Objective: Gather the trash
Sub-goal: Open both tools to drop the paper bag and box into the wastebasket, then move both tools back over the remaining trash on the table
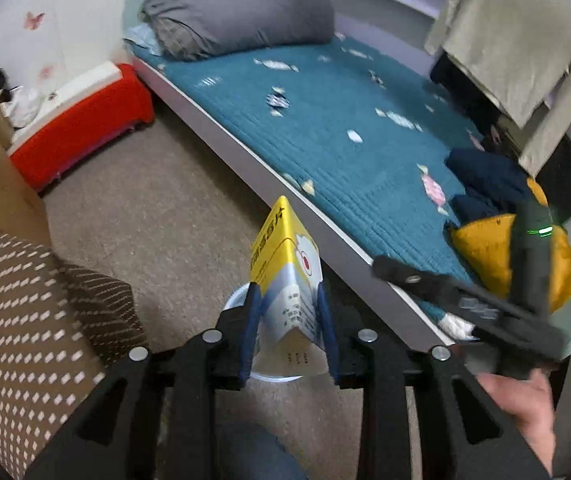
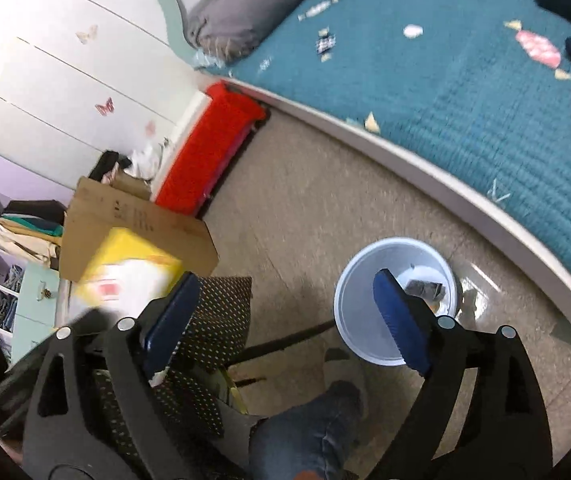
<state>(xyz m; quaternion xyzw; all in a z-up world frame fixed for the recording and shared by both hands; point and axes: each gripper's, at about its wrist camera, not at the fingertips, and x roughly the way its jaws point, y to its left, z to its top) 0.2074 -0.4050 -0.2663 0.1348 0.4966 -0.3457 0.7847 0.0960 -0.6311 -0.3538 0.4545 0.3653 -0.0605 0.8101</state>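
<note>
My left gripper (image 1: 288, 292) is shut on a yellow and white carton box (image 1: 287, 268), holding it above a white bin (image 1: 237, 300) on the floor. The box shows blurred in the right wrist view (image 2: 125, 270) at the left. My right gripper (image 2: 285, 292) is open and empty above the floor; the white bin (image 2: 365, 340) lies under its right finger and holds a dark wrapper (image 2: 425, 289). The right gripper also shows in the left wrist view (image 1: 381, 266) at the right, above the bed edge.
A bed with a teal quilt (image 1: 345, 120) runs along the right, with a grey pillow (image 1: 241, 16) and blue and yellow clothes (image 1: 493, 220). A red box (image 1: 85, 120), a cardboard box (image 2: 133, 216) and a dotted brown chair (image 1: 25, 312) stand at left. A jeans leg (image 2: 309, 432) is below.
</note>
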